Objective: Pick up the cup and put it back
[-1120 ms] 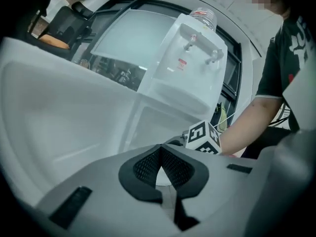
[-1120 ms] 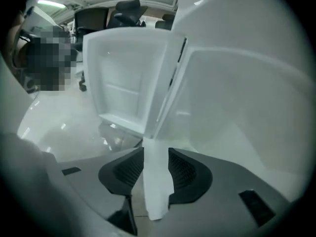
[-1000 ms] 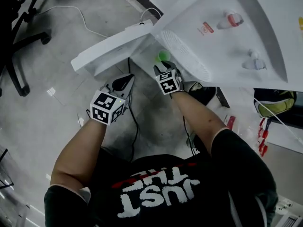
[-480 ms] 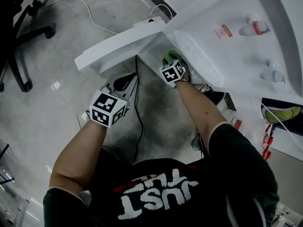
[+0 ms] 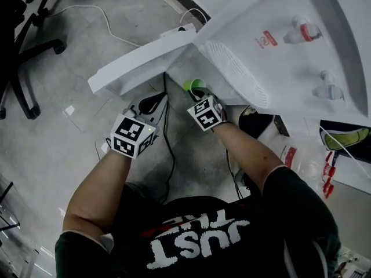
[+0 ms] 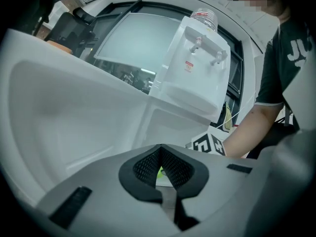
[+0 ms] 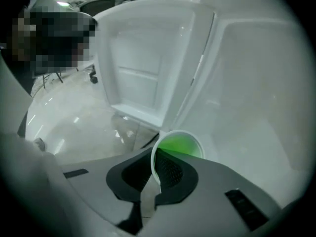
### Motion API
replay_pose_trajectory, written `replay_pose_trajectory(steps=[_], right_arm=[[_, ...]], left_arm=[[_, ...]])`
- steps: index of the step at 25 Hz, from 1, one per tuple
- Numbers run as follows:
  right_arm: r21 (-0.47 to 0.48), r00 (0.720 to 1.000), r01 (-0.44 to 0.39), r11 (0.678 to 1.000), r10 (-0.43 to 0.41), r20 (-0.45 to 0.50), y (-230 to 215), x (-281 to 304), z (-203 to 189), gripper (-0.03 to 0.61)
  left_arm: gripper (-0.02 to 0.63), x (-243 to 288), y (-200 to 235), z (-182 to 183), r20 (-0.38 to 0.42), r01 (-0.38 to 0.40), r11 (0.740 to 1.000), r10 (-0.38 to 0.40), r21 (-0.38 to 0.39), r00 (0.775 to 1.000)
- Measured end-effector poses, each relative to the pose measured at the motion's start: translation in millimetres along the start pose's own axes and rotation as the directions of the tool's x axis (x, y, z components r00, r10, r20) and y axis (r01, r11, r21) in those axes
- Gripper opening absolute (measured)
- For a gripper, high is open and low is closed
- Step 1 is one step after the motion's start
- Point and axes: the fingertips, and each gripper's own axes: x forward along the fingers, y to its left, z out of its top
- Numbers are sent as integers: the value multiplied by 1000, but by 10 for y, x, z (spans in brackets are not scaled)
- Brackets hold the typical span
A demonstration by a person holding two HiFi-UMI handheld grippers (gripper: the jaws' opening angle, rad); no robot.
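A green cup (image 5: 192, 85) hangs tilted just outside the open lower cabinet of the white water dispenser (image 5: 278, 45). My right gripper (image 5: 197, 92) has its jaws closing to a pinch on the cup's rim. In the right gripper view, the cup (image 7: 180, 147) has its wall clamped between the pads of the right gripper (image 7: 155, 158). My left gripper (image 5: 155, 100) hovers to the left, below the cabinet door (image 5: 133, 62). Seen in its own view, the left gripper (image 6: 160, 154) has its pads together and holds nothing. A sliver of the cup (image 6: 160, 172) shows behind them.
The cabinet door (image 7: 143, 58) swings out to the left of the white cabinet interior (image 7: 256, 83). A power strip (image 5: 174, 32) and a black cable (image 5: 168, 149) lie on the grey floor. An office chair base (image 5: 23, 45) stands far left. Bags and clutter (image 5: 342, 135) sit right.
My right gripper reached into the cabinet, closed on the green cup and drew it back out toward me. The left gripper stayed about where it was.
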Motion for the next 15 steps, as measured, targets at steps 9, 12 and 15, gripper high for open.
replay_pose_trajectory(steps=[9,12,15], right_arm=[[-62,992,-95,993,100,76,246,-494,79,37],[-97,985,-145,985,153,81,306,-809,148,38],[-131,971,-224,966,233,58,511,-1315,196,37]], left_arm=[[0,100,-388,241,11,-28,999,28,35,1000],[0,60,-631,457,20,-68,996,67,53,998],[0,-120,-879,634,3,-141,990,141,27,990]])
